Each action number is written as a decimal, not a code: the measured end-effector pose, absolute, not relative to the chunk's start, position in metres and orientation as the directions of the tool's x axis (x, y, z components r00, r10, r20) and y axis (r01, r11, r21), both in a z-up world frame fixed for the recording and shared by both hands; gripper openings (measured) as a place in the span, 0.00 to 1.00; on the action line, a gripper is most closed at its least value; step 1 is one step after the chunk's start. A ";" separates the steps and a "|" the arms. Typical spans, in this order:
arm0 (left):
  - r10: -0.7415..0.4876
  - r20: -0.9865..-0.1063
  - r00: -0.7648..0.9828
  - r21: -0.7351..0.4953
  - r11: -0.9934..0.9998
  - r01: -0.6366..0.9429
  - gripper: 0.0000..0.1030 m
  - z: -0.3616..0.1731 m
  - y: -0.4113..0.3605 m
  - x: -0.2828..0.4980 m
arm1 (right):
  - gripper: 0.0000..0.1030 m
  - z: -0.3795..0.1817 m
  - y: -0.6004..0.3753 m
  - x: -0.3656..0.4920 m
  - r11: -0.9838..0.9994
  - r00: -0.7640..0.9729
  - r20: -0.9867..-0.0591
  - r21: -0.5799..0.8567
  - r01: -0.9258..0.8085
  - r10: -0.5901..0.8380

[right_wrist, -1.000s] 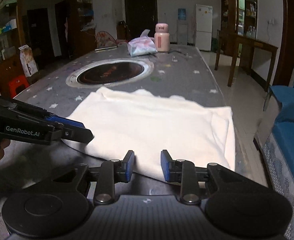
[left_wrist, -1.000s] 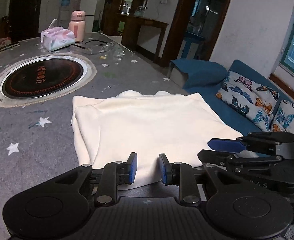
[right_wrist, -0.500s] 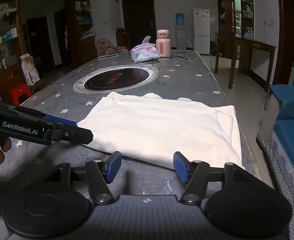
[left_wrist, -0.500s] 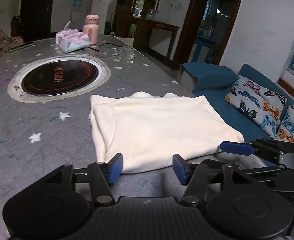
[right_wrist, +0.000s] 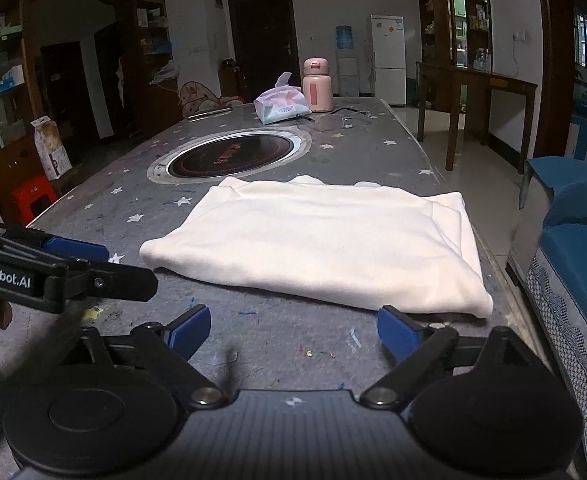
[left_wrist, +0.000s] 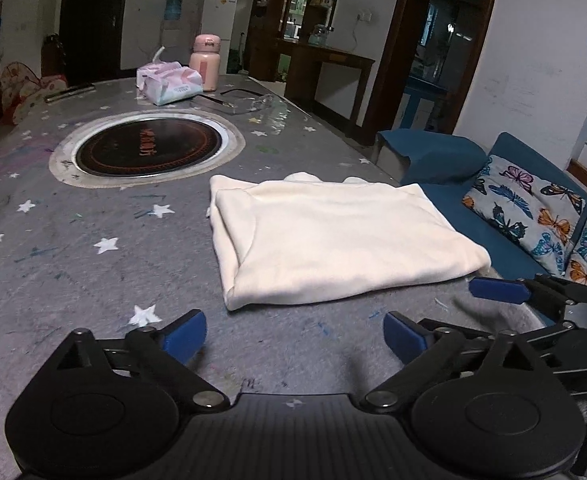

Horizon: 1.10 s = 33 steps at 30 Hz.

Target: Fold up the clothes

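Both grippers, left gripper (left_wrist: 294, 334) and right gripper (right_wrist: 293, 330), are opening with nothing between them, just short of the folded cream garment (left_wrist: 333, 236) on the table (left_wrist: 73, 264).

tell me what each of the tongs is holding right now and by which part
Nothing. The left tongs and right tongs are opening with only bare table between them, clear of the folded cream garment.

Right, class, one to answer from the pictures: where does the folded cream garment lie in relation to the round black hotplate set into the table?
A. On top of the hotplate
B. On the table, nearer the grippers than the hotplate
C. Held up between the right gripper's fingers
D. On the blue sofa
B: the folded cream garment lies flat on the table, in front of the hotplate and clear of it.
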State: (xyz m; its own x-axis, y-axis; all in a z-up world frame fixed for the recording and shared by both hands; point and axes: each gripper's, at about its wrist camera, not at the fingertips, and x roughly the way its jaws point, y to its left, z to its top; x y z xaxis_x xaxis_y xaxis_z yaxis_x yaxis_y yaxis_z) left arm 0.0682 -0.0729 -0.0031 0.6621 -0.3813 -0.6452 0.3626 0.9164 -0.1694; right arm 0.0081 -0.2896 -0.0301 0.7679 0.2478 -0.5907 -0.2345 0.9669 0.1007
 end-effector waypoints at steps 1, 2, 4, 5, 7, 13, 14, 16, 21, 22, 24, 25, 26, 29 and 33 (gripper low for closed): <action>-0.379 -0.644 0.664 -0.171 0.918 0.358 1.00 -0.003 -0.071 0.067 | 0.96 -0.030 -0.289 0.007 0.968 0.770 -0.590 0.099 -0.232 0.244; -0.377 -0.643 0.666 -0.173 0.919 0.353 1.00 -0.004 -0.070 0.065 | 0.98 -0.030 -0.288 0.006 0.969 0.771 -0.589 0.096 -0.228 0.240; -0.373 -0.644 0.668 -0.179 0.922 0.343 1.00 -0.005 -0.067 0.062 | 1.00 -0.030 -0.286 0.004 0.972 0.777 -0.588 0.086 -0.218 0.226; -0.369 -0.646 0.669 -0.180 0.924 0.336 1.00 -0.005 -0.065 0.061 | 1.00 -0.031 -0.285 0.003 0.974 0.777 -0.590 0.082 -0.212 0.219; -0.362 -0.648 0.670 -0.178 0.927 0.329 1.00 -0.006 -0.064 0.058 | 1.00 -0.032 -0.285 0.003 0.976 0.773 -0.598 0.083 -0.201 0.210; -0.329 -0.653 0.682 -0.141 0.938 0.318 1.00 -0.009 -0.062 0.048 | 1.00 -0.035 -0.287 -0.001 0.982 0.767 -0.613 0.099 -0.164 0.190; -0.323 -0.654 0.684 -0.133 0.939 0.316 1.00 -0.009 -0.062 0.046 | 1.00 -0.035 -0.287 -0.002 0.982 0.767 -0.614 0.102 -0.159 0.187; -0.311 -0.656 0.688 -0.125 0.944 0.306 1.00 -0.010 -0.061 0.043 | 1.00 -0.035 -0.286 -0.004 0.983 0.767 -0.615 0.104 -0.148 0.181; -0.290 -0.678 0.676 -0.128 0.951 0.281 1.00 -0.011 -0.059 0.041 | 1.00 -0.038 -0.285 -0.007 0.985 0.764 -0.621 0.113 -0.132 0.173; -0.288 -0.686 0.668 -0.128 0.952 0.278 1.00 -0.012 -0.059 0.040 | 1.00 -0.038 -0.284 -0.007 0.985 0.762 -0.624 0.114 -0.129 0.172; -0.284 -0.698 0.657 -0.132 0.953 0.272 1.00 -0.015 -0.058 0.039 | 1.00 -0.039 -0.283 -0.008 0.985 0.758 -0.629 0.115 -0.126 0.170; -0.280 -0.703 0.654 -0.133 0.955 0.267 1.00 -0.015 -0.057 0.038 | 1.00 -0.039 -0.282 -0.009 0.985 0.758 -0.630 0.114 -0.126 0.170; -0.275 -0.705 0.654 -0.131 0.957 0.260 1.00 -0.016 -0.057 0.037 | 1.00 -0.039 -0.282 -0.010 0.985 0.758 -0.629 0.114 -0.126 0.170; -0.268 -0.708 0.654 -0.129 0.959 0.253 1.00 -0.017 -0.056 0.033 | 1.00 -0.039 -0.280 -0.013 0.986 0.759 -0.629 0.114 -0.126 0.169; -0.256 -0.703 0.663 -0.116 0.962 0.248 1.00 -0.015 -0.057 0.028 | 1.00 -0.040 -0.278 -0.015 0.986 0.759 -0.630 0.114 -0.119 0.164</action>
